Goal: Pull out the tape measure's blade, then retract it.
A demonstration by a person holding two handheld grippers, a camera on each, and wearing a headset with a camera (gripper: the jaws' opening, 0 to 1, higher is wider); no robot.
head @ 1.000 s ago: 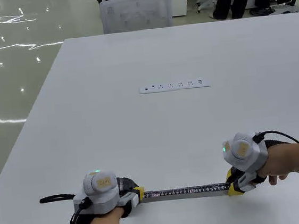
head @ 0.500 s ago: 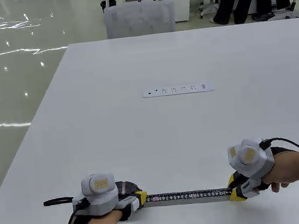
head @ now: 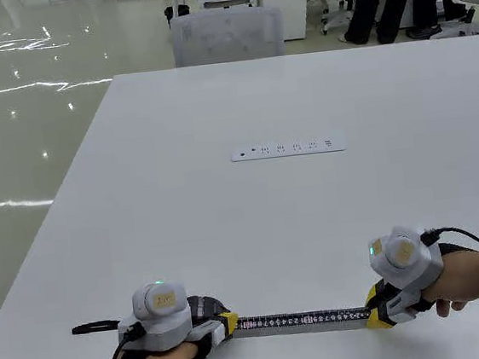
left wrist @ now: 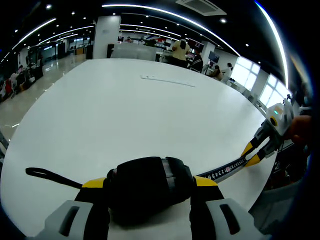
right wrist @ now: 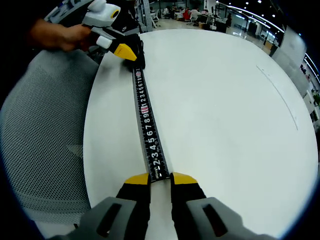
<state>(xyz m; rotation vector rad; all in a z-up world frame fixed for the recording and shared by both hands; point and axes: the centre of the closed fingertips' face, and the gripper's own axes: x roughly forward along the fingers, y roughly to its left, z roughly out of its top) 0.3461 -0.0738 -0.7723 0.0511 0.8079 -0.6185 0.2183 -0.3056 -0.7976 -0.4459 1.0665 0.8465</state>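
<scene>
The black tape measure case (head: 204, 312) lies near the table's front edge, and my left gripper (head: 217, 320) is shut on it. In the left gripper view the case (left wrist: 149, 187) sits between the yellow fingertips (left wrist: 94, 183), with its black wrist strap (left wrist: 50, 175) trailing left. The blade (head: 304, 318) is pulled out to the right, flat over the table. My right gripper (head: 377, 316) is shut on its end. In the right gripper view the blade (right wrist: 146, 120) runs from my right gripper (right wrist: 160, 179) up to the left gripper (right wrist: 122, 49).
A white power strip (head: 287, 149) lies mid-table, far beyond both grippers. A grey mesh chair (head: 226, 35) stands at the far edge, with people and office chairs behind it. Another mesh chair (right wrist: 45, 135) is close beside the table's front edge.
The head camera has tilted, so the whole picture sits a little lower. Both grippers keep their hold and the blade's pulled-out length looks about the same.
</scene>
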